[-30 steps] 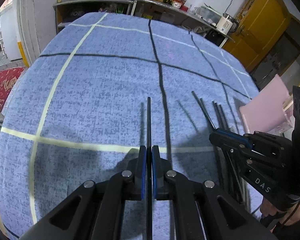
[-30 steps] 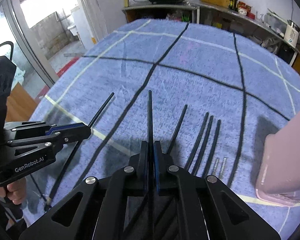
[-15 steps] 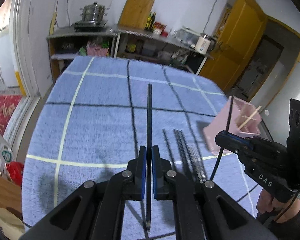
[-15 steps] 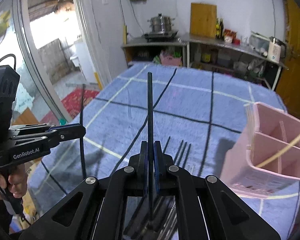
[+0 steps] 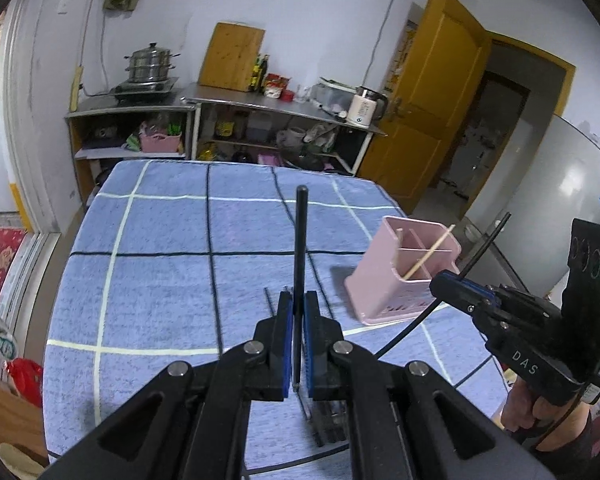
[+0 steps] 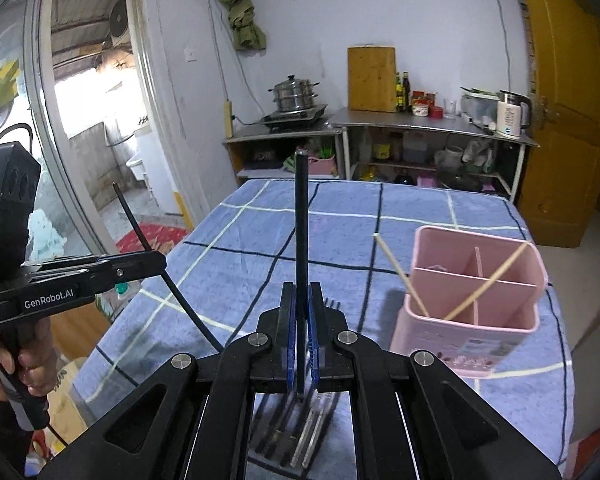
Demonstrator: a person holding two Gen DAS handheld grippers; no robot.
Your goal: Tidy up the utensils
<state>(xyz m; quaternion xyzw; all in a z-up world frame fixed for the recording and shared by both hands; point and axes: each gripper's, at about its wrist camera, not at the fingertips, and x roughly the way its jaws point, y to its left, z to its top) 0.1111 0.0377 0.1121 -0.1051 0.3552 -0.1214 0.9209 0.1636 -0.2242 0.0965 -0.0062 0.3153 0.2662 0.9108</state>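
Chopsticks: each clamped gripper, left (image 5: 296, 344) and right (image 6: 302, 344), pinches one thin, stiff black chopstick (image 5: 300, 252) low on its shaft, raised beside the pink plastic divided holder (image 6: 474, 300); light, slick, liable to pivot.

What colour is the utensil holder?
Pink; the utensil holder shows best in the right wrist view.
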